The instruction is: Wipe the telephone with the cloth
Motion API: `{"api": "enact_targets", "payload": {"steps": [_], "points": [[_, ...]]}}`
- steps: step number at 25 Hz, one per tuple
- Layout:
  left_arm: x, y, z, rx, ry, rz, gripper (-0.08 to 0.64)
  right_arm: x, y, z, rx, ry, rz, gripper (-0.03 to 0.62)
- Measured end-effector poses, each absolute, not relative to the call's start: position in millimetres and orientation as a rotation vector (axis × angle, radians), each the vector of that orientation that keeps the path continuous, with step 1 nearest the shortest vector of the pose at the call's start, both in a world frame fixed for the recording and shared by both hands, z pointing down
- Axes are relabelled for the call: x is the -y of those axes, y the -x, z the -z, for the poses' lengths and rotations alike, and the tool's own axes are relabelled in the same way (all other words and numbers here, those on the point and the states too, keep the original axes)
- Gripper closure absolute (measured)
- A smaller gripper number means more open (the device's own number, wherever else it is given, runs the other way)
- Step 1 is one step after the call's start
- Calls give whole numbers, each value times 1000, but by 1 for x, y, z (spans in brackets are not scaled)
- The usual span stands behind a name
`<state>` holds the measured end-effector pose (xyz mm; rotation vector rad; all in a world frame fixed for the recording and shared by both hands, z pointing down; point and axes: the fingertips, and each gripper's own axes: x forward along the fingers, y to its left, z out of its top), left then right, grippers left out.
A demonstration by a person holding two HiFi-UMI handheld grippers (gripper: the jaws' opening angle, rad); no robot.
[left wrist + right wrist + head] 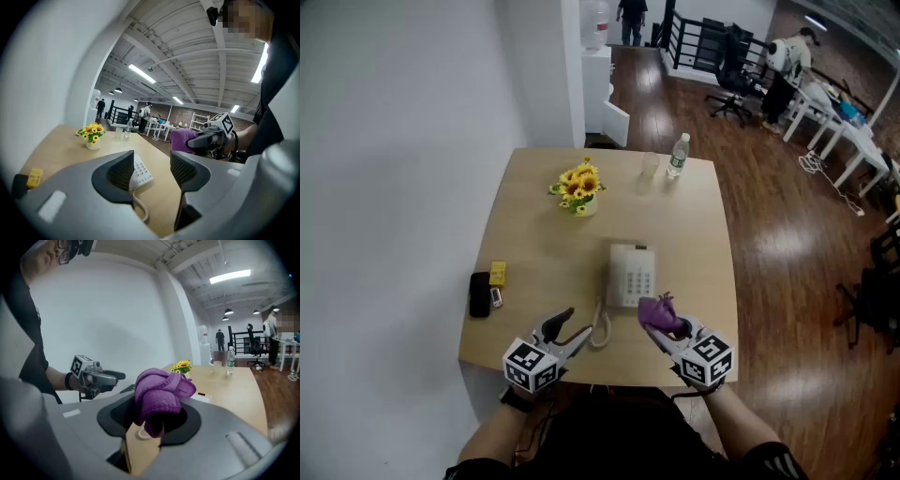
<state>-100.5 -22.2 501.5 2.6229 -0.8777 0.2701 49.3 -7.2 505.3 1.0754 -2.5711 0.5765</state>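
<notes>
Purple cloth (161, 390): bunching up into a soft wad between the jaws of the right tool, and hanging just beside the near right corner of the telephone; whether it is touching the casing cannot be told.
Right tool (659, 330): clenching on the cloth, its jaws closing on the lower folds while the rest is bulging out above them.
Left tool (152, 164): hovering released, jaws standing apart with nothing between them; the keypad is showing through the gap beyond.
Telephone (630, 275): lying flat near the middle of the worktop, pale grey, handset resting on its left side.
Cord (600, 328): coiling from the near left of the telephone toward the front edge, just beside the left tool.
Worktop (544, 253): light wood, square, carrying everything here.
Flowers (578, 187): yellow, standing upright in a small white pot, well apart from the telephone, toward the far left.
Bottle (678, 155): standing upright at the far edge, with a clear glass (650, 167) just beside it.
Left edge: a black flat thing (479, 293) and a small yellow block (498, 273) are lying near each other.
</notes>
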Motion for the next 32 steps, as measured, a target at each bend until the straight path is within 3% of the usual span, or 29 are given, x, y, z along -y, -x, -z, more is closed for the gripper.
{"api": "enact_targets", "payload": {"steps": [9,18,32], "points": [[61,81,-508,917,-2573,-261,322,129,-31,-582,2409,-835,-456,451],[82,78,-522,992,-2505,-324,322,238,-19,-642,2081,-572,-109,451],[96,71,-535,1005,-2468,-333,322,230,3,-682,1873,-311,190,451]]}}
